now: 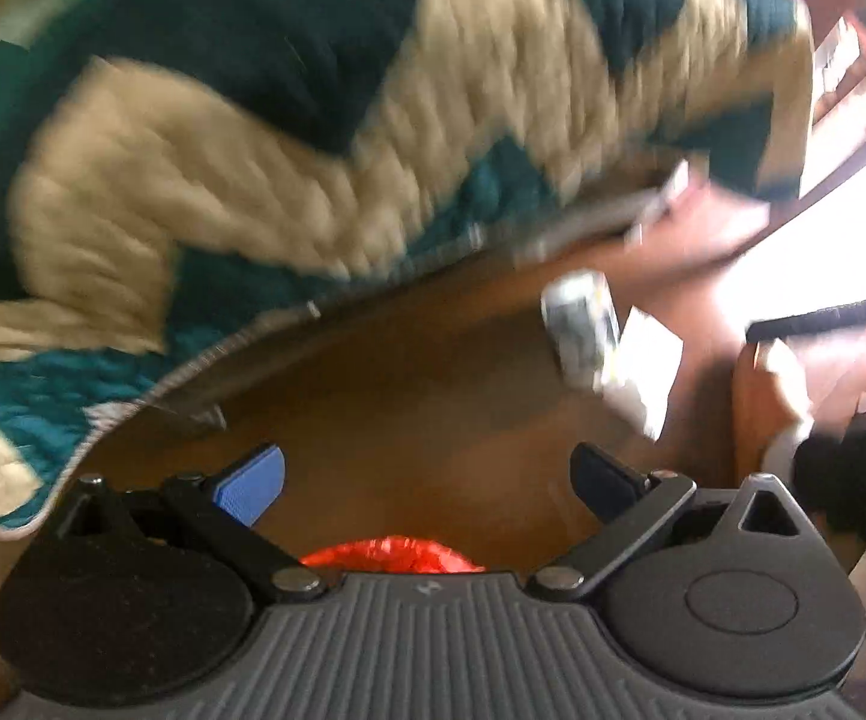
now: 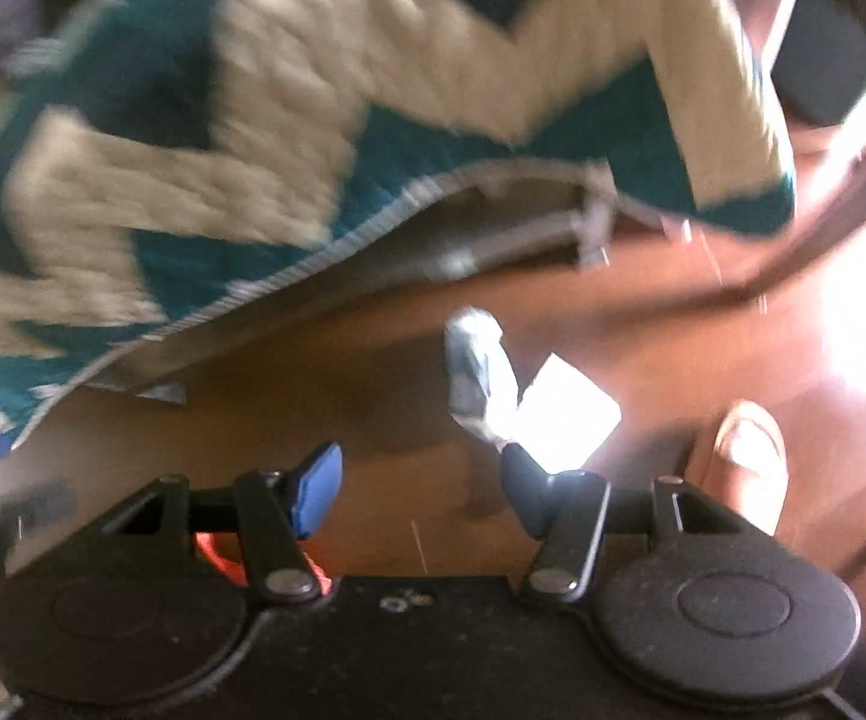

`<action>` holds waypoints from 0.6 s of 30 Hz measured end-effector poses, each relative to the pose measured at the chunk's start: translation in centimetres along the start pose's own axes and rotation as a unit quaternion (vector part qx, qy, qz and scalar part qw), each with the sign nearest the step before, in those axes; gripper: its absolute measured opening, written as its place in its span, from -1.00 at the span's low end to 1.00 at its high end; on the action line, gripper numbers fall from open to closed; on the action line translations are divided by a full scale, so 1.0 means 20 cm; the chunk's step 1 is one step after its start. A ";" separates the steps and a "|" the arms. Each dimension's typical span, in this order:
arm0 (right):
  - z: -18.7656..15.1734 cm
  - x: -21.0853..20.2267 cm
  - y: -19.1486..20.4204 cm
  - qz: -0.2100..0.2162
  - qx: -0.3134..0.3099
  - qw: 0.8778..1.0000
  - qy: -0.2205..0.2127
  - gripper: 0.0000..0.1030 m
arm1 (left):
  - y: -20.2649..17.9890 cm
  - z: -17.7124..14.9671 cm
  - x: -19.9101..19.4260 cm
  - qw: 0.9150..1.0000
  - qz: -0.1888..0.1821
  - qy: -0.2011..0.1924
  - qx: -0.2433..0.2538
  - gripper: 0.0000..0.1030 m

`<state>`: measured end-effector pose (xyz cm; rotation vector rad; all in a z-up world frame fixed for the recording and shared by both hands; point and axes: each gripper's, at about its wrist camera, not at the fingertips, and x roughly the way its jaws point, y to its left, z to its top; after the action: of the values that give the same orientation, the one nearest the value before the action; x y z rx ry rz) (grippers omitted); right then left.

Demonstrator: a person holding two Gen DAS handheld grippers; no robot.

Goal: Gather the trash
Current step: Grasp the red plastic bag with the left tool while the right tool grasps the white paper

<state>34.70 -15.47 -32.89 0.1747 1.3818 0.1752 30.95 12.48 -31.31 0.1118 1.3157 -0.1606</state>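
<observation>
Lying on the floor: one crumpled wrapper, one white paper.

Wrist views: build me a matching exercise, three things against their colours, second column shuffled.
Things:
1. quilt
2. crumpled wrapper
3. bag edge under the left gripper

Colours:
A. red
B. silver-grey
C. teal and cream zigzag

Pairs: 1-C, 2-B, 3-A
</observation>
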 end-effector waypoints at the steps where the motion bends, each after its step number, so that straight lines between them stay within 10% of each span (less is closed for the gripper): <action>1: 0.01 0.07 -0.02 -0.003 0.011 1.000 0.011 0.13 | -0.01 -0.01 0.07 1.000 -0.002 0.014 0.017 0.99; 7: 0.01 0.48 -0.07 -0.067 -0.013 0.995 0.066 0.13 | -0.09 -0.13 0.46 0.992 -0.015 0.075 0.097 0.98; 18: -0.12 1.02 -0.07 -0.123 -0.176 0.965 0.152 0.13 | -0.04 -0.44 1.03 0.979 -0.057 0.186 0.066 0.98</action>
<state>36.13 -12.24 -53.23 -0.3324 1.6373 0.2435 27.46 12.08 -53.50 0.1863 1.6862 -0.3371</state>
